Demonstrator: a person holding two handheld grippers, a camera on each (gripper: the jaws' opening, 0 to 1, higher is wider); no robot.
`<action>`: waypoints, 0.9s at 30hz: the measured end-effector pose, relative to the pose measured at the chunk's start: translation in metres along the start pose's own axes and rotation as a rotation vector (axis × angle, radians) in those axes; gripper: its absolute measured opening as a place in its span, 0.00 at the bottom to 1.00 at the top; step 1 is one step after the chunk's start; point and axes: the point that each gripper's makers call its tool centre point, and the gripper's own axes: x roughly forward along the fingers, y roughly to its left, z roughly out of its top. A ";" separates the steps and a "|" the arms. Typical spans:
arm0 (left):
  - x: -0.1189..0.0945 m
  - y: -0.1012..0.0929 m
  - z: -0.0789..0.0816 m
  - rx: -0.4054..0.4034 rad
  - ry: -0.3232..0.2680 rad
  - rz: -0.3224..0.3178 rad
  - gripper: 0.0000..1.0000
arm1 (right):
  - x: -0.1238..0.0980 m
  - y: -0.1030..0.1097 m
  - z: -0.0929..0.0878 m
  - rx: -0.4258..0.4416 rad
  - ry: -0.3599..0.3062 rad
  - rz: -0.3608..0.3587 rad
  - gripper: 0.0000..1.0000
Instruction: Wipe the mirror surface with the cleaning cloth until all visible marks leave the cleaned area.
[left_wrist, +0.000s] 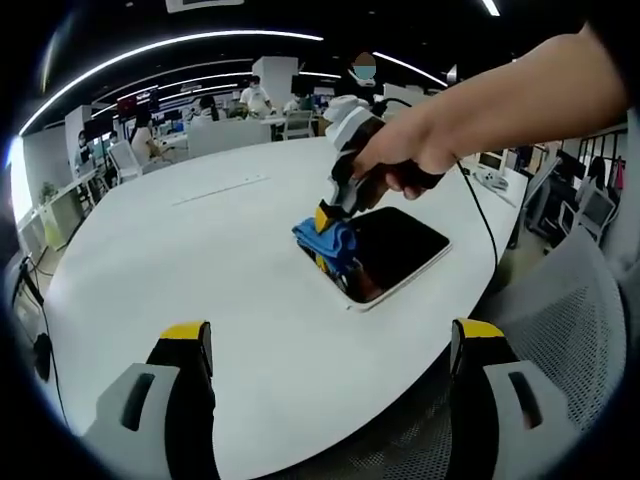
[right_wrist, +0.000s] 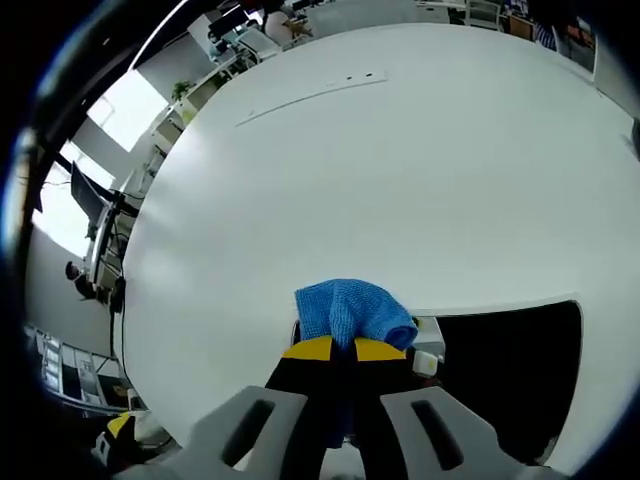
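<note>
The right gripper, held by a person's hand, pinches a crumpled blue microfibre cloth against the corner of a dark rectangular white-framed mirror lying near the round white bench's edge. The left gripper hovers spread wide, holding nothing.

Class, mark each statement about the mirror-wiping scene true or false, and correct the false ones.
1. The right claw is shut on the blue cloth. True.
2. The mirror stands upright. False: it lies flat on the white table.
3. The left claw holds a sponge. False: it is open and holds nothing.
4. The cloth sits at the mirror's edge. True.
5. The cloth is red. False: it is blue.
</note>
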 end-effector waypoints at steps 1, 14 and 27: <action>0.000 0.000 0.001 0.001 -0.002 0.001 0.99 | 0.001 0.004 -0.001 0.000 0.002 0.007 0.00; 0.000 0.001 -0.002 -0.006 0.005 0.001 0.99 | -0.003 0.002 -0.010 0.021 -0.014 0.010 0.00; 0.000 0.000 -0.003 -0.010 0.005 0.002 0.99 | -0.010 0.006 -0.029 0.015 -0.015 0.027 0.00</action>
